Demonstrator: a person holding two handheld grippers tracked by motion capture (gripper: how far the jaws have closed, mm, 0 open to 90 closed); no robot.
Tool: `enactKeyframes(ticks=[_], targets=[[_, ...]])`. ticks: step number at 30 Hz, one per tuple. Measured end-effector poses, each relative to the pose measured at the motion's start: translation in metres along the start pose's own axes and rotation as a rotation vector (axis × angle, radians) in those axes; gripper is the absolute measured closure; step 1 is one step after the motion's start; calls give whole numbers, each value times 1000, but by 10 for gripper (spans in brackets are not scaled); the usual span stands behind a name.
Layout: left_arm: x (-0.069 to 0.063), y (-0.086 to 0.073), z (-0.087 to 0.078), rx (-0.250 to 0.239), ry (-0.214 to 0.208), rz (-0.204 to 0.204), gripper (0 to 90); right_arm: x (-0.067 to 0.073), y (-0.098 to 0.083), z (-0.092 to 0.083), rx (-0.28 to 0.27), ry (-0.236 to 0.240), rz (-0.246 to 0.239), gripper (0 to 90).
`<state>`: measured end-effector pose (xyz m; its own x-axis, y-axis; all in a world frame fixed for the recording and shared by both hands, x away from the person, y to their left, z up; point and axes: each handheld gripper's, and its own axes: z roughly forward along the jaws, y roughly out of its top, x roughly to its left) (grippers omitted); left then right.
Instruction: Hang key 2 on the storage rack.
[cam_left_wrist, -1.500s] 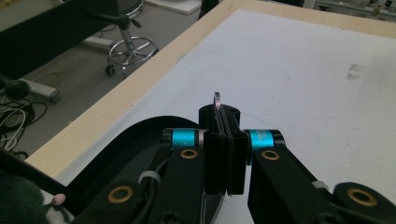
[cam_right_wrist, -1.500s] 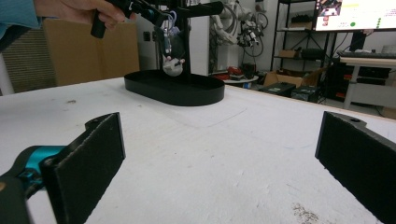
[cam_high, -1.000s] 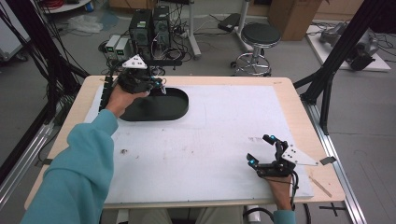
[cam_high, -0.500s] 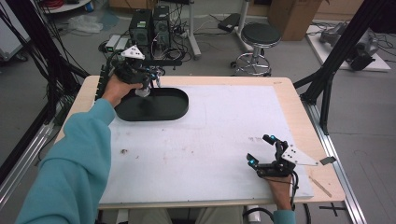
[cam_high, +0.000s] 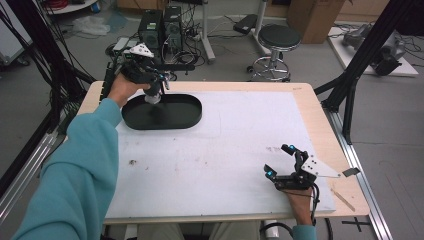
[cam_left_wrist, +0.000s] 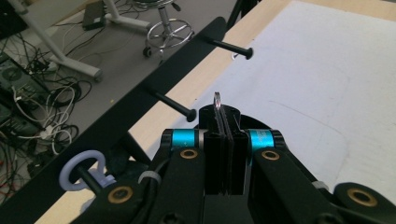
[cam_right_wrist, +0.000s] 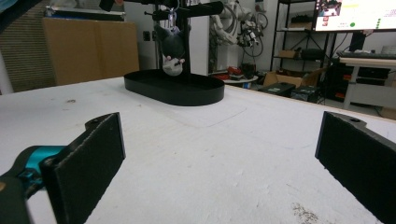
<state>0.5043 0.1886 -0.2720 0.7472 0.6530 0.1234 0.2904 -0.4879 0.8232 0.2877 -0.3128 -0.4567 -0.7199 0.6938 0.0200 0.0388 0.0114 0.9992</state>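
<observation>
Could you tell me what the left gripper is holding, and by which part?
The left gripper pinches a keychain's metal ring; its grey charm dangles below.

A light wooden table (cam_high: 320, 120) carries a white sheet (cam_high: 240, 140) that covers nearly all of its top, with bare wood showing along the edges. A black oval tray (cam_high: 185, 116) sits on the sheet at the far left. Small dark smudges (cam_high: 133, 162) mark the sheet near the left side.
</observation>
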Motion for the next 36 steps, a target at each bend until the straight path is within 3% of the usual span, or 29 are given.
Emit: enactKeyframes(ticks=[18,36], targets=[[8,1,8,38,24,-4,883,0,0,0,-1,5,7,7],[11,4,12,34,66,-3,883,-1,0,0,-3,5,3,7]])
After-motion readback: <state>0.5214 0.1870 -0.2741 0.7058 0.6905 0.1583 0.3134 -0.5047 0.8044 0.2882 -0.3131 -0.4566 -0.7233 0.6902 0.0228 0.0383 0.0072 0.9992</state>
